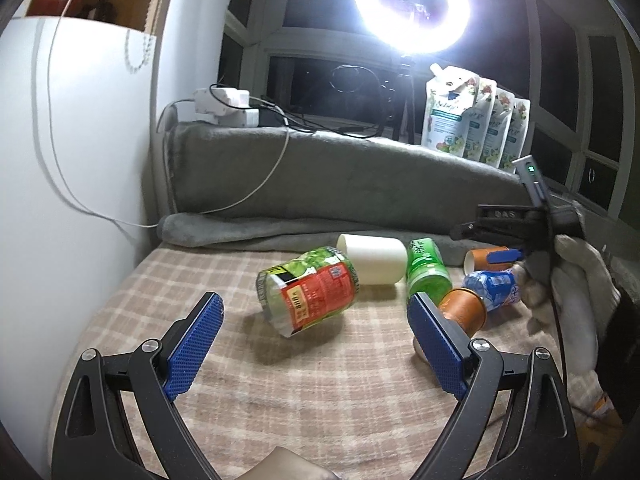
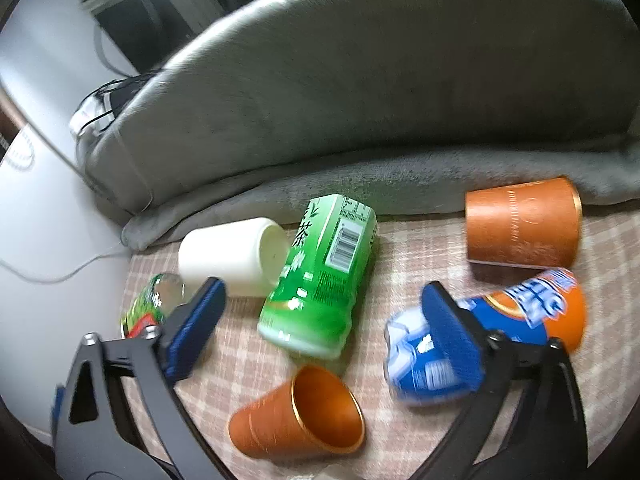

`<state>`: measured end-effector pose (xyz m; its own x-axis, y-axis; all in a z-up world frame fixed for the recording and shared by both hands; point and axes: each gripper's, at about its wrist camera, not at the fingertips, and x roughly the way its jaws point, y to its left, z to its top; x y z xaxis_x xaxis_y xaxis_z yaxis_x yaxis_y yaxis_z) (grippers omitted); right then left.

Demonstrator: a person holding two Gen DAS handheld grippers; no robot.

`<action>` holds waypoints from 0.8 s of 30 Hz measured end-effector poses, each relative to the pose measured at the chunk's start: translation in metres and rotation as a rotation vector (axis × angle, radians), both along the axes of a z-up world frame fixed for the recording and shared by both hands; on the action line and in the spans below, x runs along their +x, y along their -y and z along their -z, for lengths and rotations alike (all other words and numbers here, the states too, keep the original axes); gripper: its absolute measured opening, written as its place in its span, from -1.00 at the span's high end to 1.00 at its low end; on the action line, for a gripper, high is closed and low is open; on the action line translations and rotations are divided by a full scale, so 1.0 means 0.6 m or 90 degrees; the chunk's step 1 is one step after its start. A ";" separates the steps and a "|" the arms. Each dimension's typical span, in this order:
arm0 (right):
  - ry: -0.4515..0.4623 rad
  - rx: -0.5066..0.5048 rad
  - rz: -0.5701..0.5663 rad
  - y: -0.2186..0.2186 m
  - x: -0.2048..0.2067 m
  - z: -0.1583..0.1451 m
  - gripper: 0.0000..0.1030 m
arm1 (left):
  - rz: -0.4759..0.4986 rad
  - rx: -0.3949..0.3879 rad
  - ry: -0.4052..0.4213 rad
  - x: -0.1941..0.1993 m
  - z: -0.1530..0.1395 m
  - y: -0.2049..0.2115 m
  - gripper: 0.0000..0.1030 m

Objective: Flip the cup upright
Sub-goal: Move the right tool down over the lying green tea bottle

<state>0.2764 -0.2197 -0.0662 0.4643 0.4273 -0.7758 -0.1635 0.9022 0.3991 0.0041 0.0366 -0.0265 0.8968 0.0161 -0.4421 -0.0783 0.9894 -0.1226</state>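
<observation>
- Nearest in the left wrist view, the left gripper [image 1: 316, 322] hangs with its blue-padded jaws spread wide over the beige checked cloth [image 1: 320, 392], nothing between them.
- Just ahead of it, a crumpled clear plastic bottle with a red and green label [image 1: 310, 290] lies on its side; the right wrist view catches only a sliver of it [image 2: 146, 308] behind a pad.
- In the right wrist view the right gripper [image 2: 324, 324] is also spread wide and empty, hovering low over the clutter.
- Closest between its pads, an orange paper cup with a gold rim [image 2: 298, 414] lies tipped over, mouth facing up and right. The left view shows only part of it [image 1: 464, 306], tucked behind the right-hand blue pad.
- Next out, a green tea can [image 2: 320, 276] lies flat, barcode up, with a blue and orange drink can [image 2: 520, 320] on its side partly behind the right pad.
- A white plastic cup [image 2: 236, 256] lies on its side touching the green can, open end towards it.
- Farther right, a second orange paper cup [image 2: 524, 224] lies on its side against the grey fleece blanket [image 2: 360, 100].
- Only the left view reaches beyond: the right gripper [image 1: 504, 256] seen from outside, gloved hand [image 1: 580, 264] on it, then white refill pouches [image 1: 476, 116] and a glaring ring light [image 1: 412, 0] before dark windows.
</observation>
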 end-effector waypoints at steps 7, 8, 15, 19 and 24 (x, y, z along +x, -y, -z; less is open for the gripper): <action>-0.085 0.014 0.004 -0.024 0.054 0.047 -0.62 | -0.014 -0.012 -0.006 0.003 0.004 -0.019 -0.81; -0.094 0.014 0.004 -0.027 0.059 0.053 -0.60 | -0.016 -0.014 -0.007 0.005 0.005 -0.022 -0.81; -0.117 -0.002 0.007 -0.055 0.084 0.072 -0.52 | -0.026 -0.020 -0.012 0.008 0.011 -0.035 -0.81; -0.136 -0.011 0.005 -0.069 0.093 0.082 -0.38 | -0.033 -0.025 -0.014 0.011 0.013 -0.042 -0.81; -0.141 -0.012 -0.001 -0.081 0.096 0.092 -0.33 | -0.036 -0.027 -0.015 0.013 0.014 -0.046 -0.81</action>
